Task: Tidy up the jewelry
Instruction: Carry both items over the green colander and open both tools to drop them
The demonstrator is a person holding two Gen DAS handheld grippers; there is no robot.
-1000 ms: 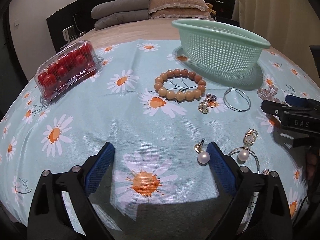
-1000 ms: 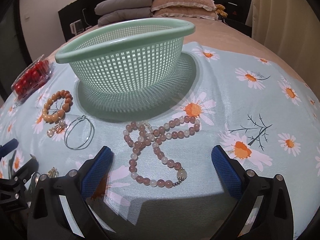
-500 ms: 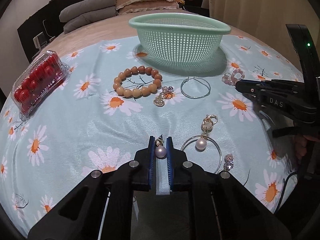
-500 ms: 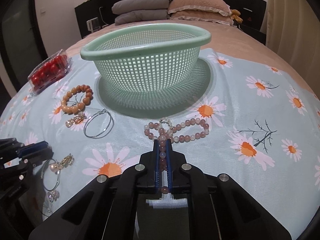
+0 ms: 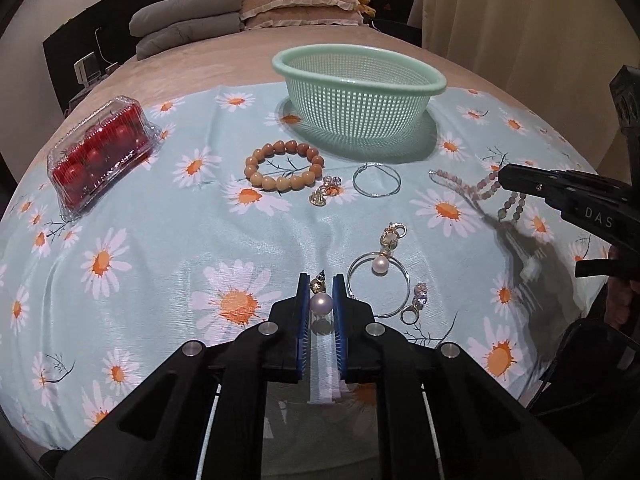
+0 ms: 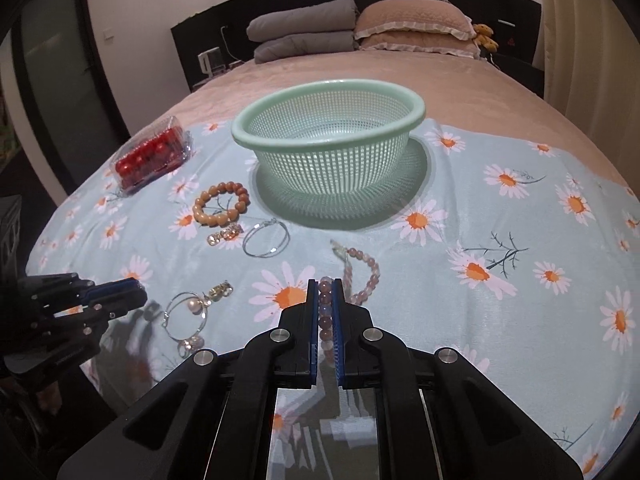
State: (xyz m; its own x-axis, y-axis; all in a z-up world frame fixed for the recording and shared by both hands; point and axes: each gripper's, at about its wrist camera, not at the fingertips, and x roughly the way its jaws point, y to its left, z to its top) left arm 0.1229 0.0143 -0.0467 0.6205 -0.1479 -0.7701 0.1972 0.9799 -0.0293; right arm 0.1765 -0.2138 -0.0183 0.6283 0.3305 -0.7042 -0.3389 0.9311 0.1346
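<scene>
My left gripper (image 5: 321,280) is shut on a pearl earring (image 5: 321,303), held just above the daisy-print cloth (image 5: 160,248). My right gripper (image 6: 325,284) is shut on a pink bead necklace (image 6: 362,276); its far end still trails on the cloth, and in the left wrist view the necklace (image 5: 480,188) hangs from the right gripper (image 5: 506,178). The mint green basket (image 5: 358,92) stands empty at the back of the cloth. On the cloth lie an orange bead bracelet (image 5: 284,170), a silver hoop (image 5: 376,179), a small gold earring (image 5: 326,192) and a pearl hoop earring (image 5: 379,276).
A clear box of red balls (image 5: 98,152) sits at the cloth's left edge. Pillows (image 6: 412,26) and folded grey bedding (image 6: 302,36) lie at the bed's head. A curtain (image 5: 520,20) hangs to the right. Bare cloth spreads right of the basket (image 6: 520,220).
Both grippers went from wide open to shut, the left on the pearl earring, the right on the pink necklace. Both then rose and drew back, lifting their pieces.
</scene>
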